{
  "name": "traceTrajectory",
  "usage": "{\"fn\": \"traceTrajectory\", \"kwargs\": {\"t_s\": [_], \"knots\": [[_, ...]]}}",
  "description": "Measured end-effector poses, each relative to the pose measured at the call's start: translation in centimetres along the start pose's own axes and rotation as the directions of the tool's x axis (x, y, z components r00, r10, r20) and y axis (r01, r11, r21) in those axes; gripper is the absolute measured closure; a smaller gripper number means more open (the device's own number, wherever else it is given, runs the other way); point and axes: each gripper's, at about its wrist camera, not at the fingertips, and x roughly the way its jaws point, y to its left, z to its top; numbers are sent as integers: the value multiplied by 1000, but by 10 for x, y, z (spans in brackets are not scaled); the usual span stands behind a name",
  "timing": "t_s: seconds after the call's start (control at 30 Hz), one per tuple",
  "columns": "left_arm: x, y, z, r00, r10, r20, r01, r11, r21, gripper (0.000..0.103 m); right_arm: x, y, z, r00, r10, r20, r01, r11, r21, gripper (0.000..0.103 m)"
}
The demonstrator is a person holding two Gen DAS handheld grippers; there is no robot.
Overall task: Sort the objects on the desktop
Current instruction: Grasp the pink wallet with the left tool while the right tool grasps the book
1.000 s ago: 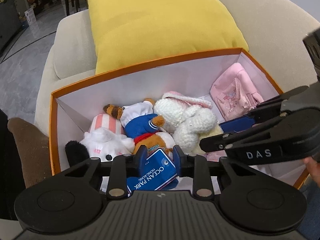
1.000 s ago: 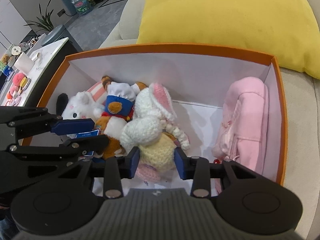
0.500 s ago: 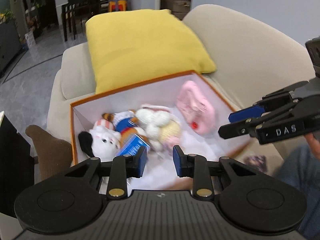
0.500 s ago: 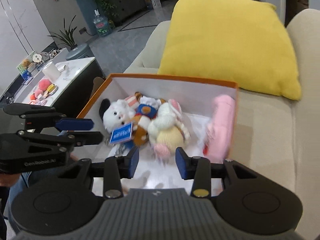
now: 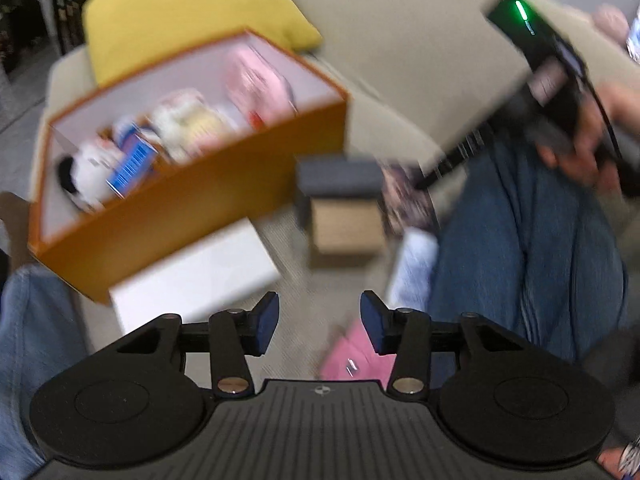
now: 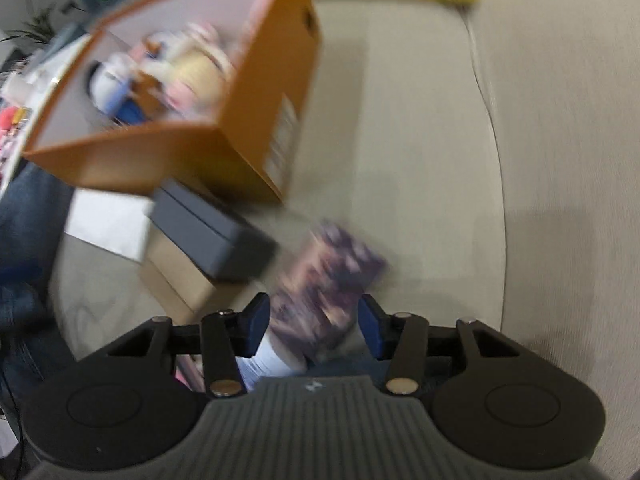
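Left gripper (image 5: pixel 319 326) and right gripper (image 6: pixel 313 326) just opening, both spread and empty, near orange box (image 5: pixel 208 200) of plush toys (image 5: pixel 180 128)

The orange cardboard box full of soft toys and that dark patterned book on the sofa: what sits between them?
In the right wrist view, a grey-lidded tan box sits between the orange cardboard box and the book.

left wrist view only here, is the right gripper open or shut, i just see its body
Observer: The right gripper is open and its jaws have just been opening. A purple patterned packet shows between them, not pressed, lying on the sofa.
Operator: any markings on the orange box
Observer: Yes, the orange box has a white label on its end wall.
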Motion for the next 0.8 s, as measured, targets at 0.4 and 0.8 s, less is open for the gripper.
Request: {"fn": "traceTrajectory", "kwargs": {"t_s": [0.4,0.8], "knots": [[67,-8,-33,974,-30,-223,42,998,46,42,30,-21,18,985,23,-172,-10,997,74,34],[87,-8,-39,957,-75,-281,80,997,7,40,66,-44,30,946,180,-268,-107,958,265,35]]}}
